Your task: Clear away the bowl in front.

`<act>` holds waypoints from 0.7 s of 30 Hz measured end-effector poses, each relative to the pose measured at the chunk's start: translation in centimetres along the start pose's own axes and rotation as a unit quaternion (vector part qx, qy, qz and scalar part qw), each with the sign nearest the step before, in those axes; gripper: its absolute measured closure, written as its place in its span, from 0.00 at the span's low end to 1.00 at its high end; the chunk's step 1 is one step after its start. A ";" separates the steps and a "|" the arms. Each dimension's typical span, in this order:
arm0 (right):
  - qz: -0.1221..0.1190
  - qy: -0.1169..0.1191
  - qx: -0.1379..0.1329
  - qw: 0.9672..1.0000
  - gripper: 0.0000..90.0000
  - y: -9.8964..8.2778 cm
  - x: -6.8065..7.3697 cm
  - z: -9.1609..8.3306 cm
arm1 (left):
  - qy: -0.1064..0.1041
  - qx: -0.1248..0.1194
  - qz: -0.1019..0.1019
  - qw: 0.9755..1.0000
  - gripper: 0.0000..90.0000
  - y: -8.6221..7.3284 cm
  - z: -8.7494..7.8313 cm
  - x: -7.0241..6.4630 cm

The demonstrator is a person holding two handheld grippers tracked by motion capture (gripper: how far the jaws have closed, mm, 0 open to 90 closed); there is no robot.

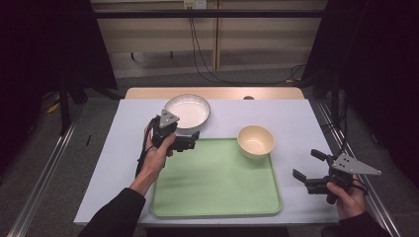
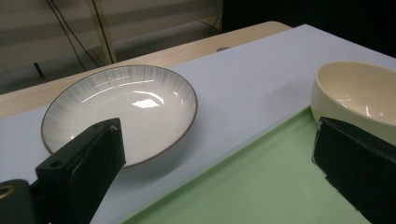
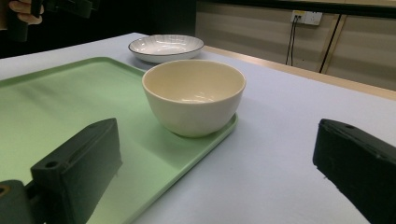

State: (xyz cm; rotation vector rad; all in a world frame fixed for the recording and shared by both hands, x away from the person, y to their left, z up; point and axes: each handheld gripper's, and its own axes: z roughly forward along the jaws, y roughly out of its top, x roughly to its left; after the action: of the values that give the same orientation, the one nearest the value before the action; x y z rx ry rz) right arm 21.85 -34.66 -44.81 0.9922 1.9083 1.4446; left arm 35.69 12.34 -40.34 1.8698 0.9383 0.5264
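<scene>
A white plate (image 1: 187, 111) with a dark rim lies on the pale table just beyond the green tray (image 1: 215, 182). A cream bowl (image 1: 255, 140) stands in the tray's far right corner. My left gripper (image 1: 189, 140) hovers at the tray's far left edge, just in front of the plate, open and empty. Between its spread jaws I see the plate (image 2: 126, 109), the bowl (image 2: 355, 91) and the tray (image 2: 243, 186). My right gripper (image 1: 307, 165) is open over the table right of the tray, facing the bowl (image 3: 194, 95), with the plate (image 3: 166, 46) farther back.
The table's pale cover (image 1: 281, 116) ends in a wooden strip (image 1: 212, 93) at the far edge. Metal rails run along the floor on both sides. Cables hang on the back wall (image 1: 197, 44). The other hand with its gripper (image 3: 60, 7) appears at the top left of the right gripper view.
</scene>
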 end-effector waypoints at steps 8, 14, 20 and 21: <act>0.001 -0.001 -0.001 1.000 0.01 0.0 0.0 0.1 | 0.012 -0.024 0.002 1.000 0.02 -1.8 -3.6 0.3; 0.002 0.001 0.000 1.000 0.01 0.0 0.0 0.1 | 0.022 -0.028 -0.008 0.999 0.02 -3.6 -5.7 0.7; 0.003 0.000 -0.001 1.000 0.01 0.0 0.0 0.1 | 0.045 -0.016 -0.030 0.998 0.01 -5.3 -7.7 1.9; 0.001 -0.002 -0.001 1.000 0.01 0.0 0.0 0.1 | 0.045 -0.017 -0.034 0.998 0.02 -5.7 -8.1 2.1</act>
State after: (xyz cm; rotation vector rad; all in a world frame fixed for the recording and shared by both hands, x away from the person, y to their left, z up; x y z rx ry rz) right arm 21.92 -34.63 -44.84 0.9954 1.9044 1.4443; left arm 29.25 19.96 -41.71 1.7894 1.0418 0.5863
